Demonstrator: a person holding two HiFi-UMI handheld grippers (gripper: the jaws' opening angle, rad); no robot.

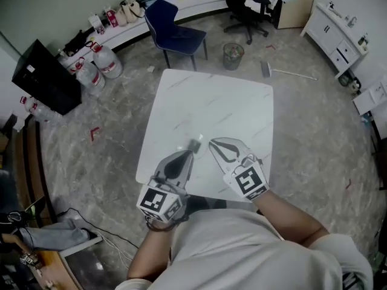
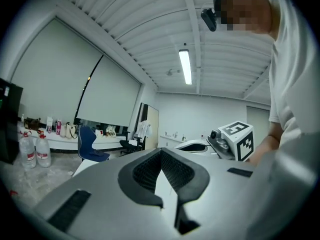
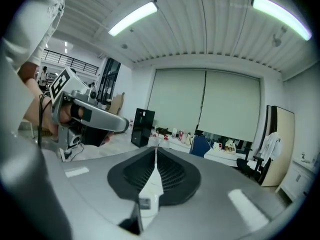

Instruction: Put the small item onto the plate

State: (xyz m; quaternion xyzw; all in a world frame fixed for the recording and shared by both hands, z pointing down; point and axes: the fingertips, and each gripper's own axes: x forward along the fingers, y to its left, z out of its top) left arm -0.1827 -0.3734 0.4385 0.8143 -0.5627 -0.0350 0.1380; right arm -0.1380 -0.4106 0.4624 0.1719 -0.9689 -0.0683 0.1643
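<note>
Head view, right tongs (image 1: 211, 142) closed, over table (image 1: 211, 101)

The person wore a pale short-sleeved T-shirt (image 1: 242, 252). The left tool (image 1: 192, 151) and the right tool (image 1: 213, 143) were light grey shells with curved jaws, lined inside with black ribbed pads (image 2: 145, 171). At each tool's rear sat a white block printed with black squares: the left marker cube (image 1: 160, 202) and the right marker cube (image 1: 250, 182).

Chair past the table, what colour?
Dark blue chair; clearest in the head view.
</note>
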